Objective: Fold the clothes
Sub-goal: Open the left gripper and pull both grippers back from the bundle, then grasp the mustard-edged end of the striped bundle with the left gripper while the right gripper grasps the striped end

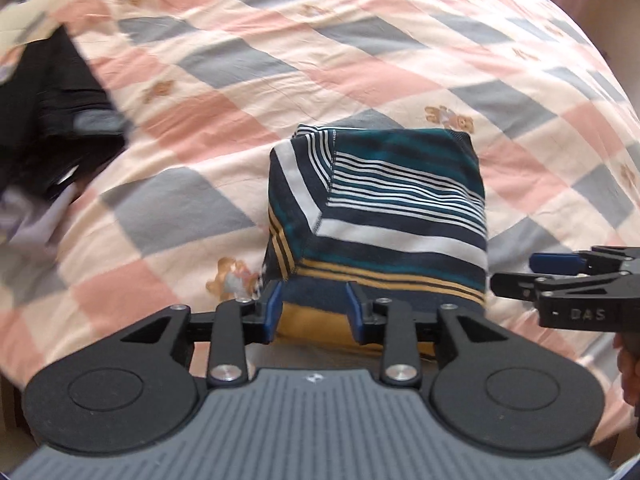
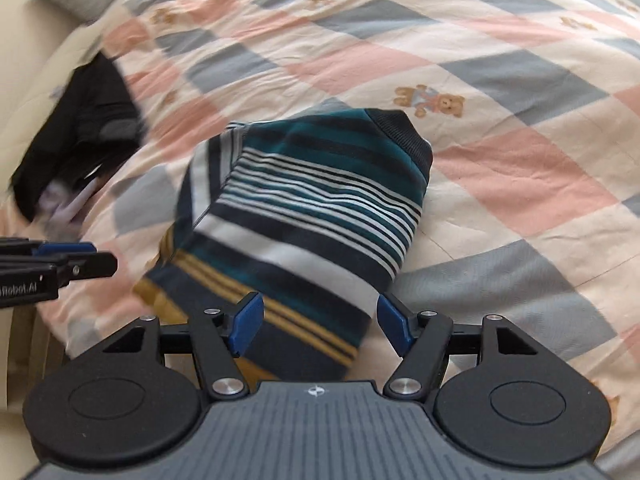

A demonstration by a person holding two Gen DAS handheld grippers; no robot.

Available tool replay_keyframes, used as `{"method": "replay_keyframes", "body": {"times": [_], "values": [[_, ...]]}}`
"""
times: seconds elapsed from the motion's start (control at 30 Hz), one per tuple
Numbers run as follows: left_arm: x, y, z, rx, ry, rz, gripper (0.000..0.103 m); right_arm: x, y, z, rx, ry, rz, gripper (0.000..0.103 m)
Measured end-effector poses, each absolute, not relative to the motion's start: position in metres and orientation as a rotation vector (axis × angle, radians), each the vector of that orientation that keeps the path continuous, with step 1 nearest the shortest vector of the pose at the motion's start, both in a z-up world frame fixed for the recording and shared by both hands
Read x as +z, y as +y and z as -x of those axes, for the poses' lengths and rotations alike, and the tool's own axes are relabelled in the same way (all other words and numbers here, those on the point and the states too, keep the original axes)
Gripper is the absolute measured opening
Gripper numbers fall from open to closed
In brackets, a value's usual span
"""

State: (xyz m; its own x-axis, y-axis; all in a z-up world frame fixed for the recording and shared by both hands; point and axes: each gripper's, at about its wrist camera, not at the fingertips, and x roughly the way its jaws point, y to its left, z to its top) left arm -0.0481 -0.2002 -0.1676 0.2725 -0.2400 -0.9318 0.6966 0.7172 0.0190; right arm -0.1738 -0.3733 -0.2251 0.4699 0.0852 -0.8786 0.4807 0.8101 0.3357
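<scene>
A folded knit garment striped in dark navy, teal, white and mustard yellow [image 1: 376, 216] lies as a compact rectangular bundle on a quilted bedspread of pink, grey and cream diamonds printed with small teddy bears [image 1: 360, 60].

In the left wrist view the left gripper [image 1: 314, 308] hangs above the near edge of the bundle. Its blue-padded fingers [image 1: 272, 312] stand partly apart, and the navy and yellow hem shows in the gap between them, but the pads do not press on the cloth: the grip is released. Just right of these fingers, beside the bundle's right edge, the black tip of the right gripper [image 1: 516, 276] reaches in from the frame edge, a hand [image 1: 630, 368] behind it.

In the right wrist view the right gripper [image 2: 320, 324] has its blue pads [image 2: 394, 324] spread wider, one over the yellow-striped hem, the other just off the bundle's right corner over the quilt. Nothing is clamped; these fingers are released too. Left of them, the left gripper's black tip [image 2: 80, 262] points in level with the bundle's near left corner.

Beyond the fingers and far to the left, well apart from the striped bundle, a heap of black clothing [image 1: 52, 120] lies crumpled on the bedspread, with pale lilac fabric [image 1: 24, 220] at its near edge. Both are blurred.
</scene>
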Motion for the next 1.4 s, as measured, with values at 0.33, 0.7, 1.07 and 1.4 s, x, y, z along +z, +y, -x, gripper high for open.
{"method": "replay_keyframes", "body": {"times": [0.33, 0.7, 1.07, 1.4], "values": [[-0.112, -0.188, 0.173, -0.488, 1.056, -0.372, 0.043, -0.16, -0.377, 0.252, -0.079, 0.982, -0.508, 0.076], [-0.084, -0.161, 0.23, -0.358, 1.008, -0.287, 0.048, -0.128, -0.356, 0.273, 0.049, 0.947, -0.411, 0.082], [-0.088, -0.144, 0.233, -0.315, 1.034, -0.191, 0.054, -0.134, -0.349, 0.27, 0.107, 0.978, -0.384, 0.084], [-0.184, -0.059, 0.183, -0.285, 1.172, 0.723, 0.066, -0.175, -0.375, 0.264, 0.06, 1.091, -0.453, 0.085]]}}
